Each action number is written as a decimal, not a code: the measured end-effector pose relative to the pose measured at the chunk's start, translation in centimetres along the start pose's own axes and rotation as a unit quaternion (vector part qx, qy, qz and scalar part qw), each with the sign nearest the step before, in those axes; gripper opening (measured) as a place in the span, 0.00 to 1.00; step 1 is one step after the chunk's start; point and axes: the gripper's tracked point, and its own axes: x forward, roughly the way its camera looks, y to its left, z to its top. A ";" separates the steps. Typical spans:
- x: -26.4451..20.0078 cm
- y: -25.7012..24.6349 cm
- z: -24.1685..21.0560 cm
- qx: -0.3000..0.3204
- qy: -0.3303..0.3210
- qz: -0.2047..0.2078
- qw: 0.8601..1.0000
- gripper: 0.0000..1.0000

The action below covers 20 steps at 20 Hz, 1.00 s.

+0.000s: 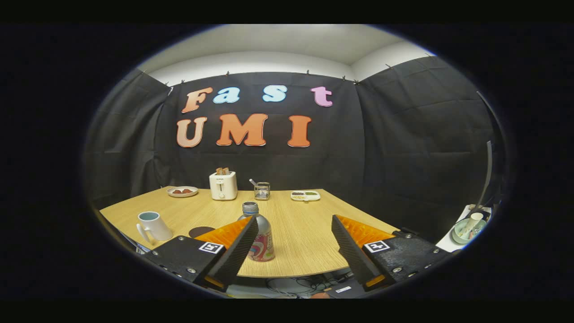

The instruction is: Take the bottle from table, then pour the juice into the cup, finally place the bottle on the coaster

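Observation:
A silver bottle (pixel 261 237) with a coloured label and a screw neck stands upright near the table's front edge. It sits just ahead of my left finger (pixel 233 253), which hides part of its left side. My gripper (pixel 293 251) is open, with a wide gap between the fingers and nothing in it. A white cup (pixel 154 226) with a handle stands to the left of the bottle. Between cup and bottle lies a dark round coaster (pixel 201 231), partly hidden behind the left finger.
At the back of the wooden table (pixel 305 233) stand a white toaster (pixel 223 185), a small plate (pixel 182 191), a glass jar with a spoon (pixel 262 190) and a white tray (pixel 305 195). A side table with a bowl (pixel 466 229) is off to the right.

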 end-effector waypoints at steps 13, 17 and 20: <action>1.3 3.4 -3.1 -0.018 0.029 0.042 0.999 0.98; 2.0 4.0 -4.6 -0.013 0.042 0.051 0.998 0.98; 2.6 4.8 -5.9 -0.008 0.055 0.062 0.997 0.98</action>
